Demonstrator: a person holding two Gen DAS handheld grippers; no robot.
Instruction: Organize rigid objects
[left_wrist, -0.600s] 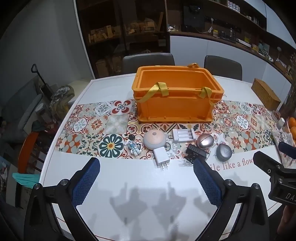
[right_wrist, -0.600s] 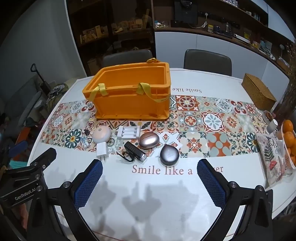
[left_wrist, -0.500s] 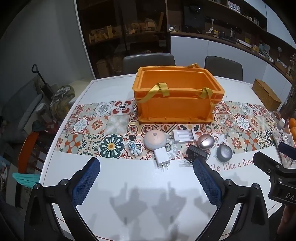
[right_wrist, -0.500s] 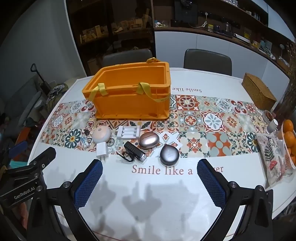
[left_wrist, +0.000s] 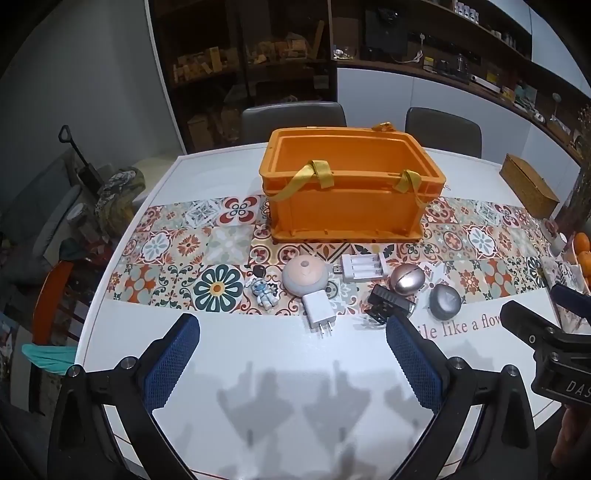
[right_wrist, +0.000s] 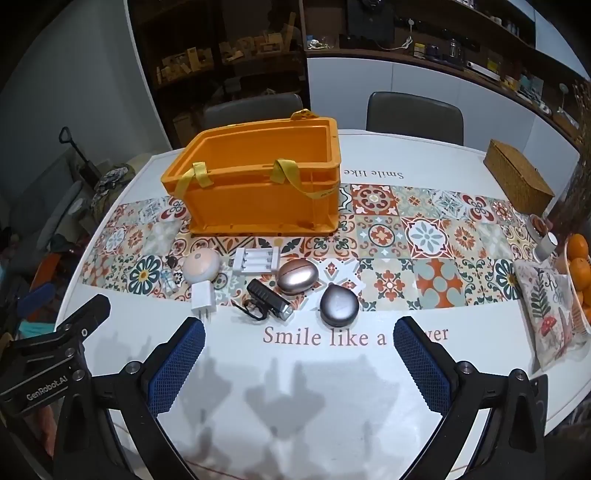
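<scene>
An empty orange crate (left_wrist: 347, 192) (right_wrist: 258, 192) with yellow straps stands on the patterned runner. In front of it lie a pink round device (left_wrist: 304, 275) (right_wrist: 201, 265), a white charger plug (left_wrist: 318, 308) (right_wrist: 203, 295), a white battery holder (left_wrist: 364, 267) (right_wrist: 256, 261), a black bike light (left_wrist: 386, 304) (right_wrist: 267, 300), a rose-gold oval case (left_wrist: 406, 278) (right_wrist: 297, 276), a grey round case (left_wrist: 445, 301) (right_wrist: 339, 305) and a small astronaut figure (left_wrist: 264, 291) (right_wrist: 168, 282). My left gripper (left_wrist: 291, 365) and right gripper (right_wrist: 297, 365) are open and empty, above the near table edge.
A wicker box (right_wrist: 517, 181) sits at the far right. Oranges (right_wrist: 578, 262) and a printed cushion (right_wrist: 546, 310) lie at the right edge with small jars (right_wrist: 541, 236). Two chairs (right_wrist: 413, 116) stand behind the white table (right_wrist: 295, 406).
</scene>
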